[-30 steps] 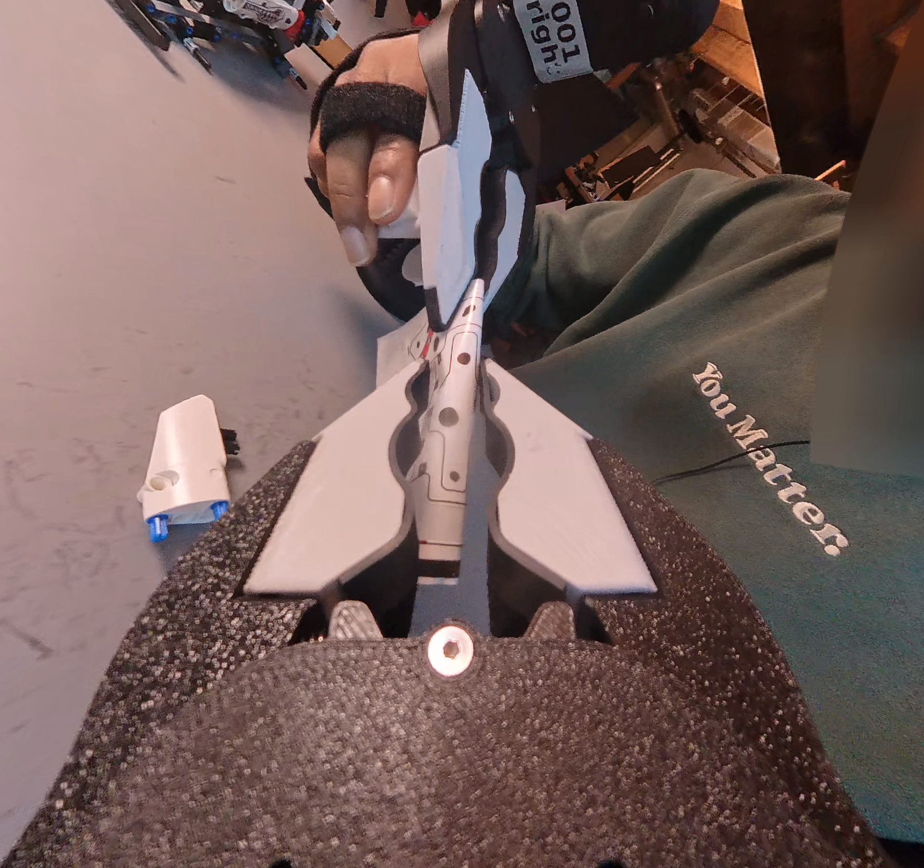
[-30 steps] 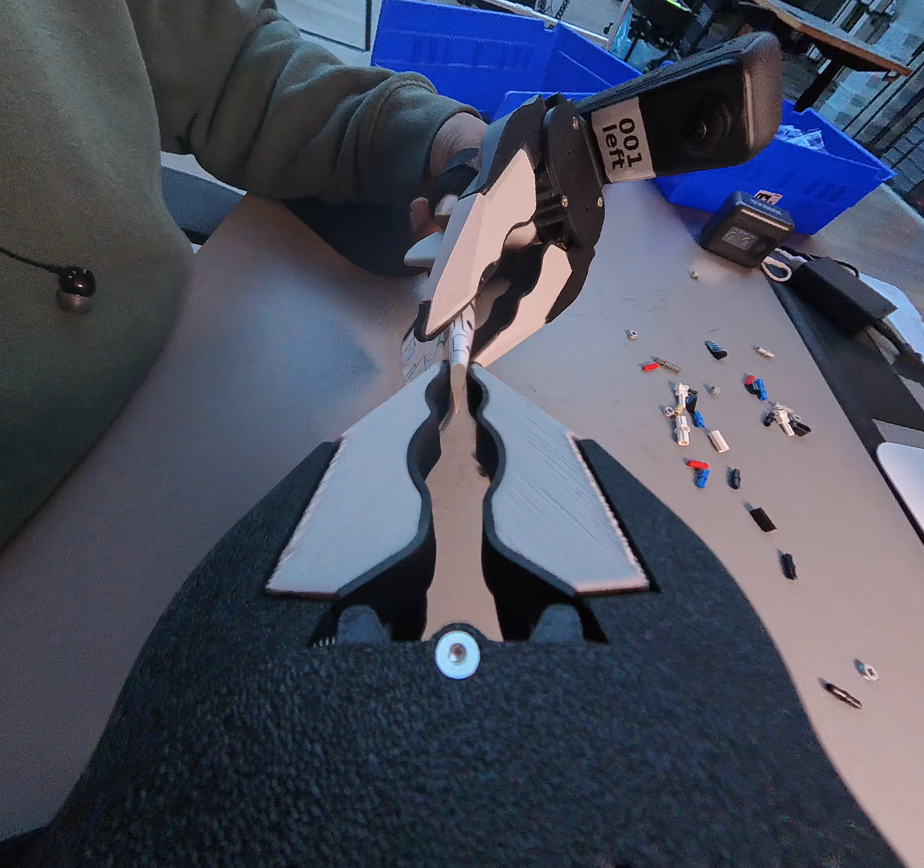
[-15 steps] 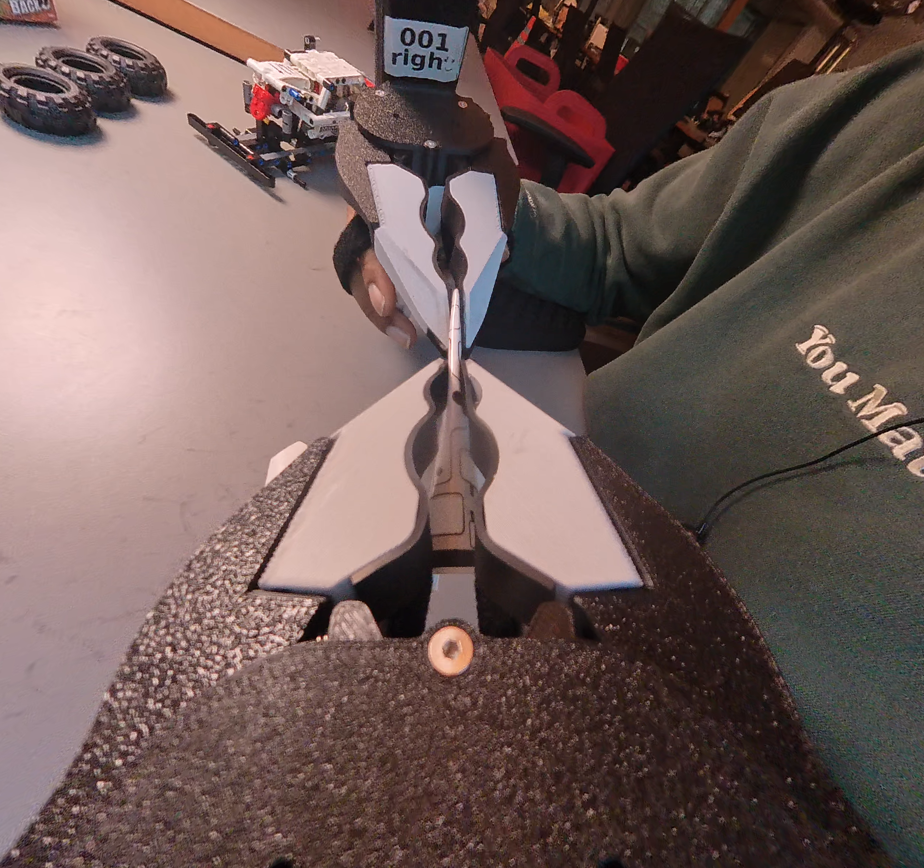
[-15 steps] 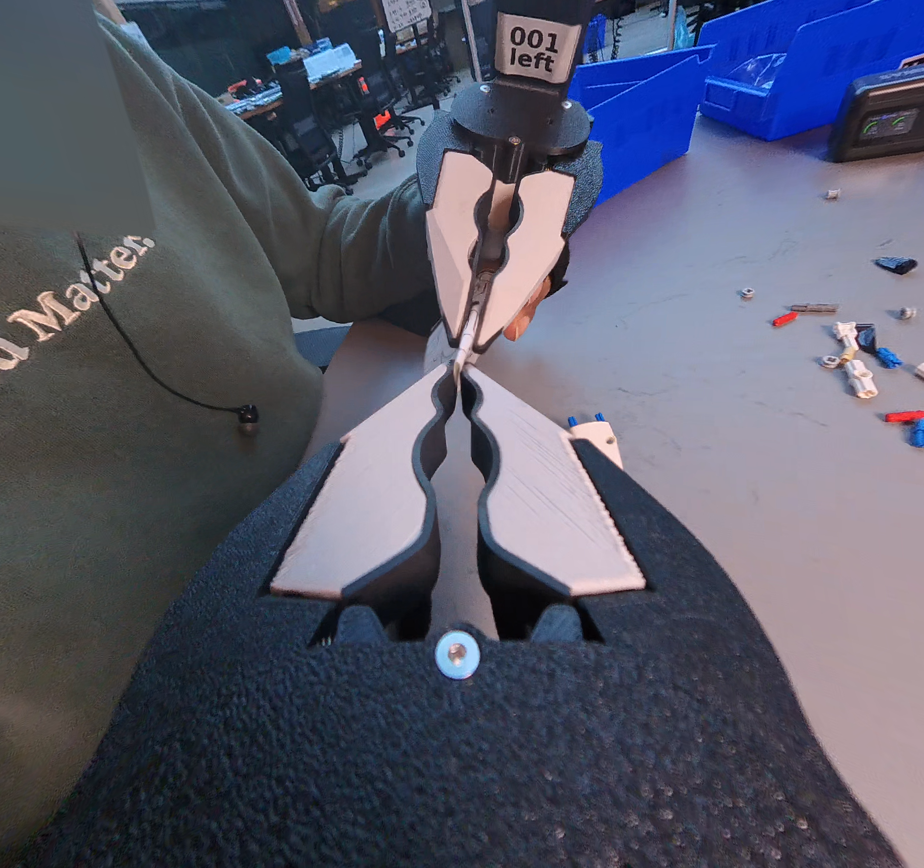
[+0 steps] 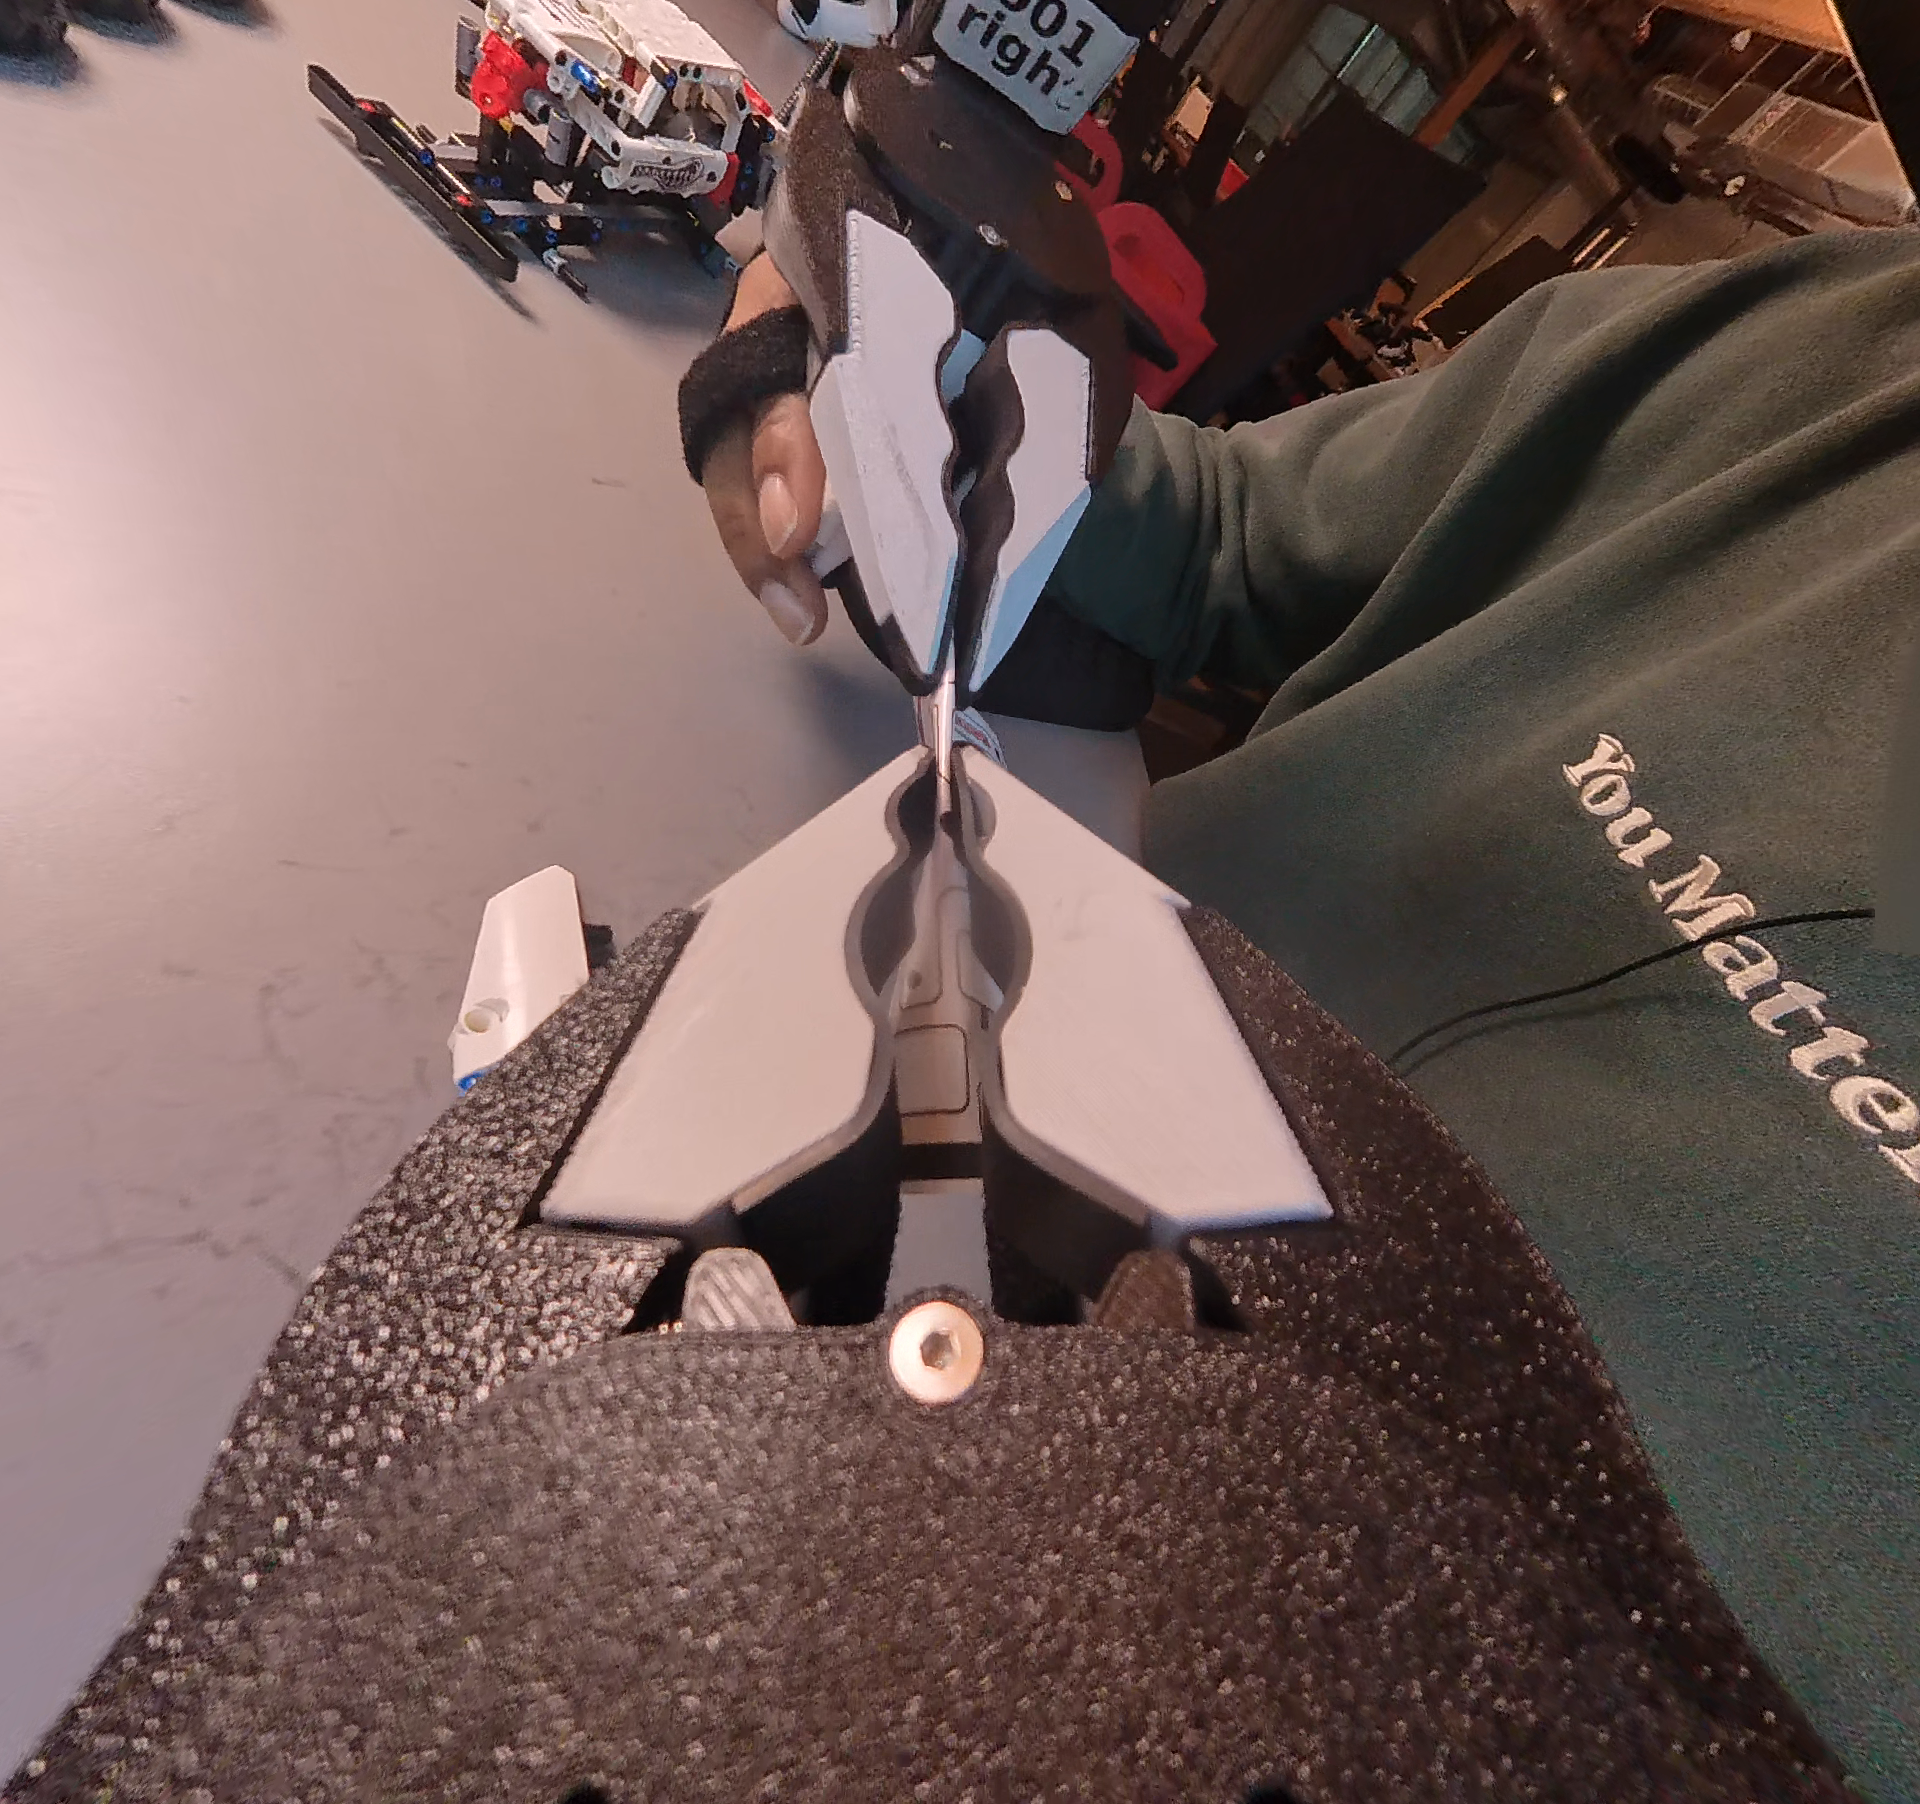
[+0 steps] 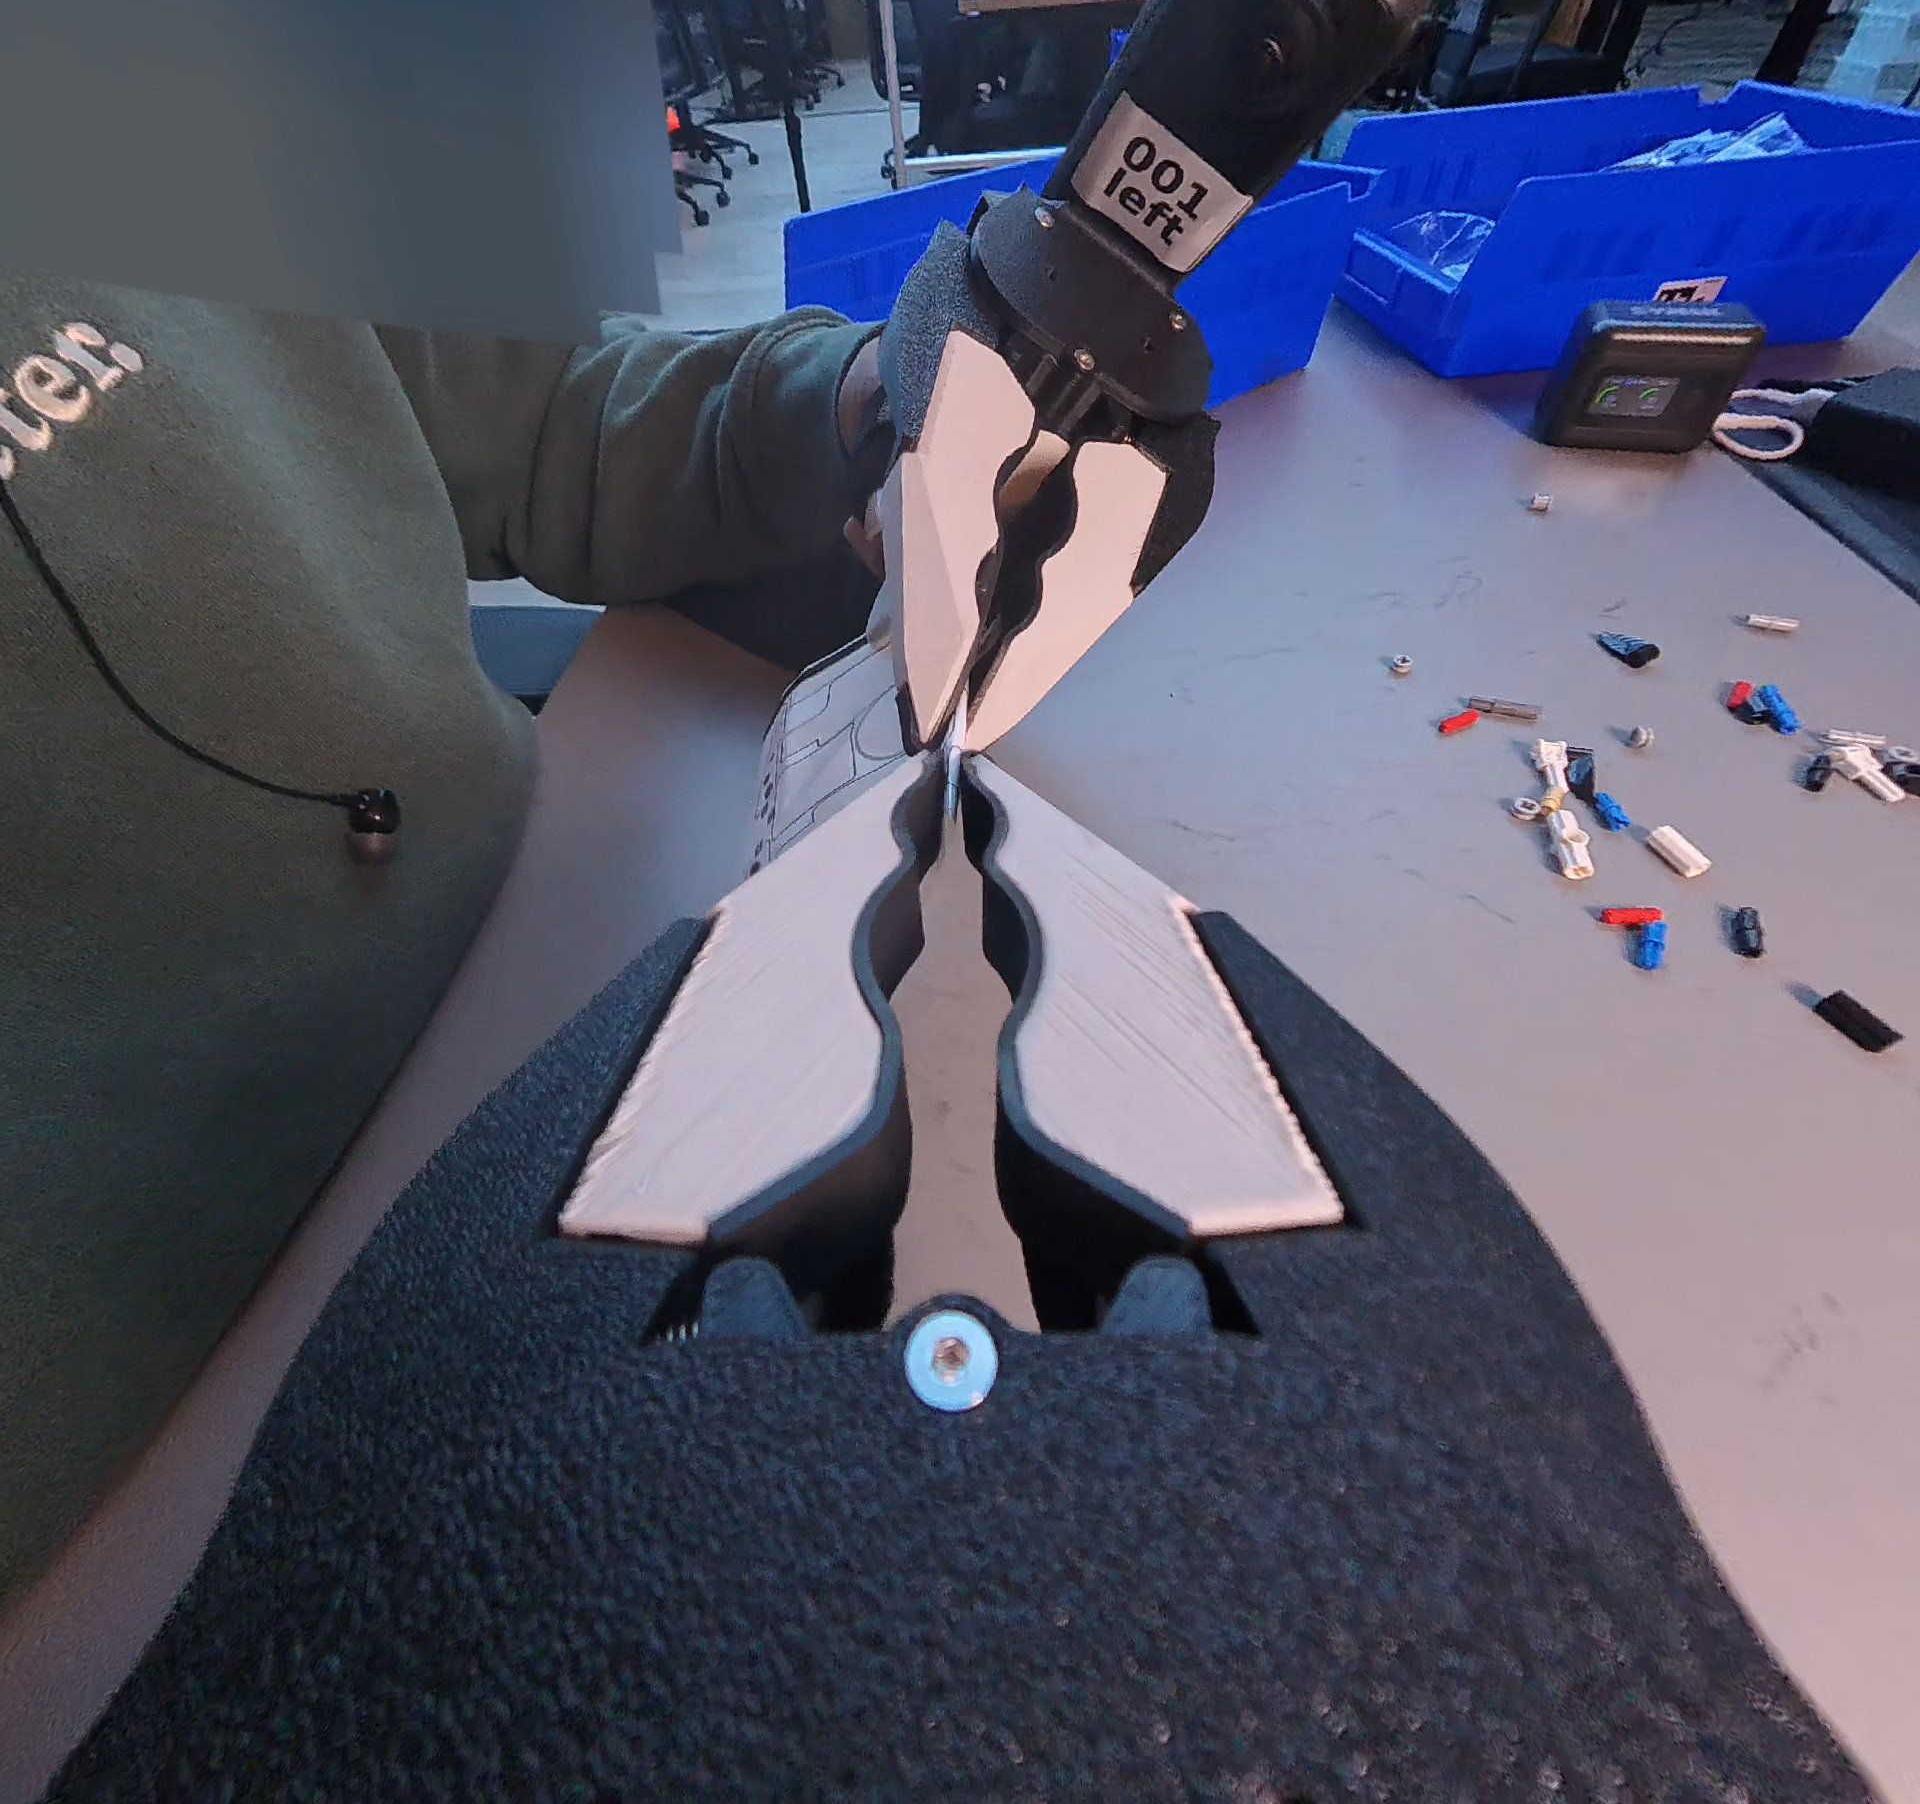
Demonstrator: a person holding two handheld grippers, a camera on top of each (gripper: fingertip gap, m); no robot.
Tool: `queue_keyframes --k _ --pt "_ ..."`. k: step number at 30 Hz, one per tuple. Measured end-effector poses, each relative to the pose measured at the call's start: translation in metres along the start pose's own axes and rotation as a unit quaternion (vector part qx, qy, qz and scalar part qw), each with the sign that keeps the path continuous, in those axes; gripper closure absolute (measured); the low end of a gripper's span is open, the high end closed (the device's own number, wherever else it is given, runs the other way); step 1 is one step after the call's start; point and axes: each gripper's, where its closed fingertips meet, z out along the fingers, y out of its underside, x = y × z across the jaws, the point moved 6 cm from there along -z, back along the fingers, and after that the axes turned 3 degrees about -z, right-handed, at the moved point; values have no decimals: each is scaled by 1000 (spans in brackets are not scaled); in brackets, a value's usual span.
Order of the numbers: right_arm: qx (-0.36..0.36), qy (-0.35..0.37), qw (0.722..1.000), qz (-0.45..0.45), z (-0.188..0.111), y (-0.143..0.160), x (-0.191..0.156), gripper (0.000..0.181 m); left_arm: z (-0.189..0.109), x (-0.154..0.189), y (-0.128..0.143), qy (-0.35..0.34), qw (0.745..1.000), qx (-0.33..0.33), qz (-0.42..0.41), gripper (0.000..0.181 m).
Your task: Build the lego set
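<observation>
I had the left gripper [image 5: 940, 788] clamped on a white panel [image 5: 938, 1048] — the right gripper [image 6: 951, 767] pinched its thin far edge, tips nearly meeting.

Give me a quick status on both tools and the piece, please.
Left tool shut on white panel. Right tool pinching its thin tip, held above the table. Nothing in the way.

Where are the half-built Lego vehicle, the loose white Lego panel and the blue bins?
half-built Lego vehicle [image 5: 613, 107], left wrist view, on its white bodywork.
loose white Lego panel [image 5: 525, 954], left wrist view, on its flat white face.
blue bins [image 6: 1621, 237], right wrist view, on the nearer bin's front wall.
</observation>
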Motion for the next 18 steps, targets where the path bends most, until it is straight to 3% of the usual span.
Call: queue_keyframes --k 5,12,18 --pt "36 -55 992 107 -1 3 3 181 0 5 -2 -38 996 -5 77 178" --pt "102 -133 958 232 0 2 7 180 -4 13 -7 -68 985 7 160 178" --pt "49 -82 979 179 1 8 9 180 -2 6 -2 -112 976 -23 188 178"
